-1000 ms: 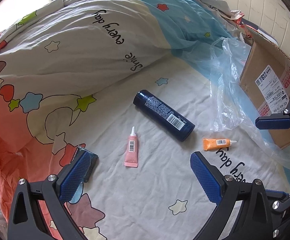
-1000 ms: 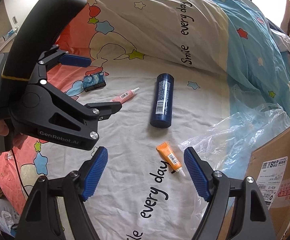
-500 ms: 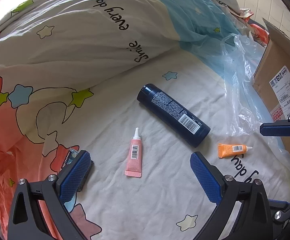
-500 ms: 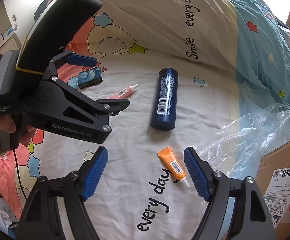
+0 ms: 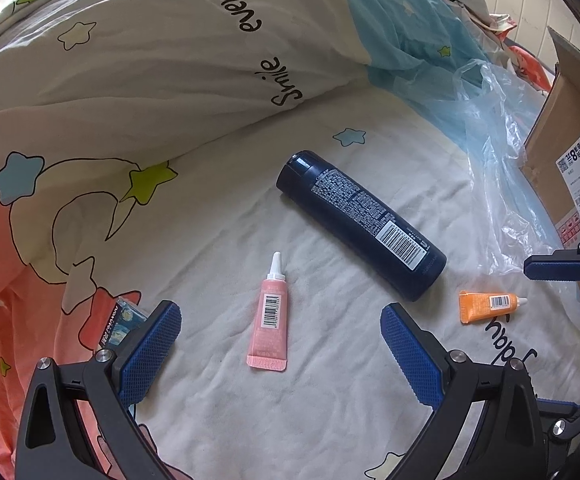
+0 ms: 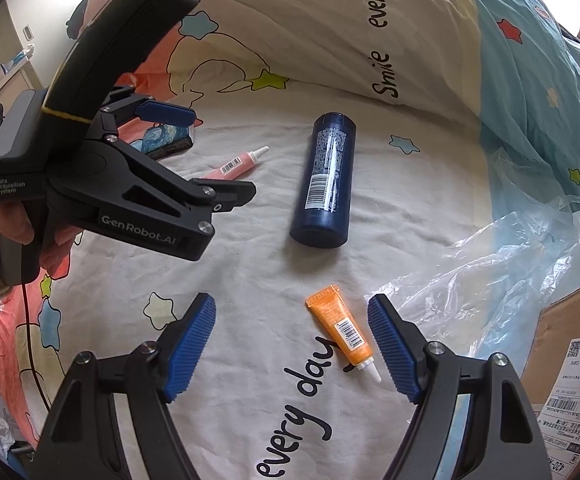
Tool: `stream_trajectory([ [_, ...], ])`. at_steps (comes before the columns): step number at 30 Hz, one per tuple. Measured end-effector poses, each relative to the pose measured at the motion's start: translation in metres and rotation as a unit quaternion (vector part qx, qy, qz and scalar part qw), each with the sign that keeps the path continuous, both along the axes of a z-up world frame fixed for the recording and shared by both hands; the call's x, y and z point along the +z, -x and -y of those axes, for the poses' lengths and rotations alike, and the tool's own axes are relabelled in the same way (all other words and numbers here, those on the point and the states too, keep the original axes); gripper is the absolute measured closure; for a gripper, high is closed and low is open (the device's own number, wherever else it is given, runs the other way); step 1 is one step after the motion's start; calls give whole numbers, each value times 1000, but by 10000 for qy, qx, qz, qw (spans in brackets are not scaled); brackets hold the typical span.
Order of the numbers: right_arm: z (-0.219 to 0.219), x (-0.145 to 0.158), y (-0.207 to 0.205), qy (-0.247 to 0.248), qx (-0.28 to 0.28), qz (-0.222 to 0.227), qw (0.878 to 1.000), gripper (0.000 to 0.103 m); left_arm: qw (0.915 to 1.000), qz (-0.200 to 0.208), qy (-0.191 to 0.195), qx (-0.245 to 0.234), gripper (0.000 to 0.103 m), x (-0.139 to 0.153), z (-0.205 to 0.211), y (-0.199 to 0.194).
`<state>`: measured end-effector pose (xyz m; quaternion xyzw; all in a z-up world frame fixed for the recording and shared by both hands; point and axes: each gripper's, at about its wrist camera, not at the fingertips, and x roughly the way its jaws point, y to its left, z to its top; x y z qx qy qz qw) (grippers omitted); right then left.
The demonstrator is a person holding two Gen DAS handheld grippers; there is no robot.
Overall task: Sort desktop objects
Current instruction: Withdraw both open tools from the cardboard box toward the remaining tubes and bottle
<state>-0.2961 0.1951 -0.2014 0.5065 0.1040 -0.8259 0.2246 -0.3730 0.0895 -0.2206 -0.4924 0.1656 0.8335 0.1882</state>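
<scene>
A pink tube (image 5: 270, 322) lies on the bed sheet between the fingers of my open left gripper (image 5: 280, 344); it also shows in the right wrist view (image 6: 236, 165). A dark blue bottle (image 5: 359, 222) lies on its side beyond it (image 6: 323, 182). An orange tube (image 6: 339, 328) lies just ahead of my open right gripper (image 6: 291, 346), near its right finger; it shows too in the left wrist view (image 5: 487, 306). A small blue patterned box (image 5: 116, 324) sits partly hidden behind the left finger (image 6: 166, 142).
A cardboard box (image 5: 569, 184) stands at the right with a clear plastic bag (image 5: 501, 184) in front of it (image 6: 489, 264). A bunched quilt (image 5: 170, 52) rises at the back of the bed.
Both grippers have moved forward and lower toward the bed. The pink tube now lies between the left fingers and the orange tube is closer to the right fingers. The objects have not moved.
</scene>
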Motion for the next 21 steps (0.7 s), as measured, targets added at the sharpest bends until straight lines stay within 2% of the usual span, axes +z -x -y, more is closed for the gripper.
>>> stream_trajectory([
  [10, -7, -16, 1, -160, 209, -59, 9996, 28, 9994, 199, -82, -281, 1, -21, 4, 3],
  [17, -13, -22, 2, -180, 243, -54, 9995, 28, 9963, 432, -221, -703, 1, -34, -4, -1],
  [21, -18, -23, 4, -103, 224, -48, 9997, 28, 9961, 499, -290, -665, 1, -39, -1, 1],
])
